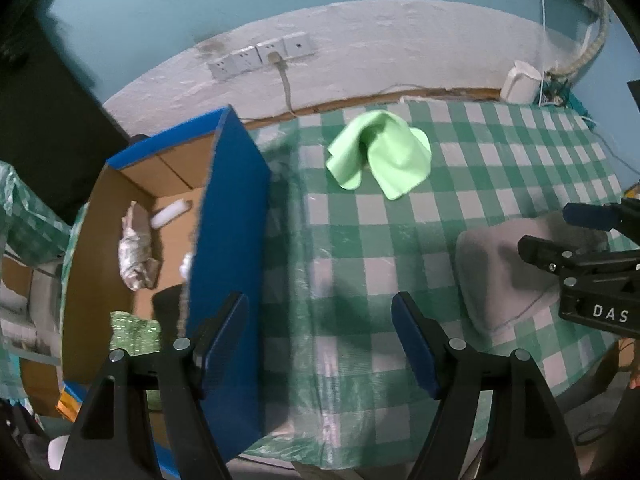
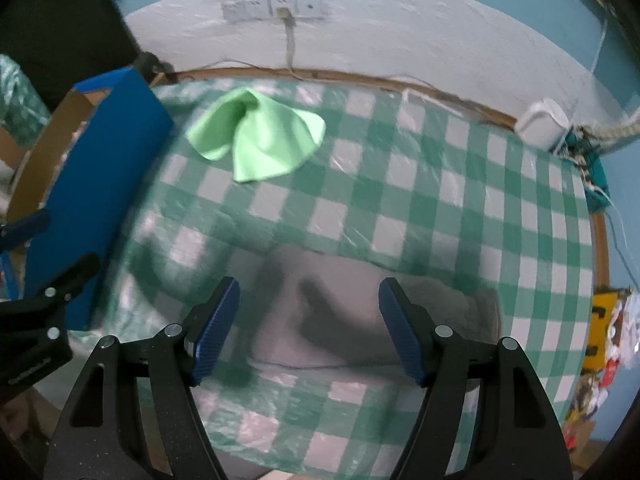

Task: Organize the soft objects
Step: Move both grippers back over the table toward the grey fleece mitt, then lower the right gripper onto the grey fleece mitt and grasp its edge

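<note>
- Both tools are spread wide with nothing between the pads. The left gripper [image 1: 320, 344] hangs over bare checked cloth [image 1: 360, 240]; the right gripper [image 2: 310, 330] sits over the grey cloth [image 2: 360, 320], not pinching it.
- The grey cloth lies flat right under and ahead of the right tool, long axis running side to side across its jaws. It's blurry, so I can't make out folds or where the corners point.
- The green cloth [image 1: 380, 152] is well ahead of both tools, near the far table edge. It's bunched up with a hump in the middle and flaps splaying towards the tools. From the right wrist it sits ahead and left [image 2: 260, 140].
- The box [image 1: 232, 240], blue outside and brown inside, stands just left of the left tool. Its tall blue wall runs away from the tool, almost in line with the left finger, and sits between the tool and the box interior.
- Only the left wrist sees into the box: a crumpled pale bundle [image 1: 136, 252], a white roll [image 1: 170, 212] and a green patterned bit [image 1: 134, 332] near the tool.
- The left view catches the right gripper [image 1: 552, 236] off to the right, over the grey cloth [image 1: 504, 276].
- Only the right wrist shows the clutter [image 2: 608, 340] past the table's right edge, and the grey cloth nearly whole.
- Both see wall sockets [image 1: 260, 58] and a white box [image 2: 542, 128] at the back.
</note>
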`<state>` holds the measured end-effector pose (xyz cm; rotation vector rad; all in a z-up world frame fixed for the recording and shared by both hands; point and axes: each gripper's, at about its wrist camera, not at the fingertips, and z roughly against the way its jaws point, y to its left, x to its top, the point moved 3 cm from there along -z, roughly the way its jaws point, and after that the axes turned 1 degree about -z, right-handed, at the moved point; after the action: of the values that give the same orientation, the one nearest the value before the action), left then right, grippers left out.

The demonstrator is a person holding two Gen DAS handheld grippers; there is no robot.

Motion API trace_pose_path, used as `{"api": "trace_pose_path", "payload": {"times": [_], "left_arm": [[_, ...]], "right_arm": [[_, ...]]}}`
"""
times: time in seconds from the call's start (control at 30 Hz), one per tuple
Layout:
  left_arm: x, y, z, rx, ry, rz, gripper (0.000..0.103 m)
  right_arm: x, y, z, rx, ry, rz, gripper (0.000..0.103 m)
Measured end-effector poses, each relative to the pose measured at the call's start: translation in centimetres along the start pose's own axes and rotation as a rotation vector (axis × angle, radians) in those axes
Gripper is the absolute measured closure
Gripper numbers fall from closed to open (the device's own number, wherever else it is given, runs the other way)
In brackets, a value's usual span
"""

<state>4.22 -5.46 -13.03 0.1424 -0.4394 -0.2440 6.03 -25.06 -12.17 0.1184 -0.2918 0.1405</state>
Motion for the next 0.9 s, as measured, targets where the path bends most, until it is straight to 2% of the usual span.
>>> {"api": "trace_pose_path", "payload": {"times": [0.17, 0.57, 0.9], "left_arm": [[-0.3, -1.5, -1.8, 0.002, 0.042, -0.029, 0.028], [-0.7, -2.2, -4.3, 0.003, 0.097, -0.040, 0.028], [-0.3, -2.7, -4.9, -0.005, 0.106, -0.045, 0.028]], "right_arm": [[-1.3, -1.2, -1.9, -0.006, 0.049, -0.023, 0.031], [-3.2, -1.5, -5.9, -0.023, 0.136, -0.027, 0.030], [-4.2, -2.1, -8.0, -0.039, 0.129, -0.020, 0.024]]}}
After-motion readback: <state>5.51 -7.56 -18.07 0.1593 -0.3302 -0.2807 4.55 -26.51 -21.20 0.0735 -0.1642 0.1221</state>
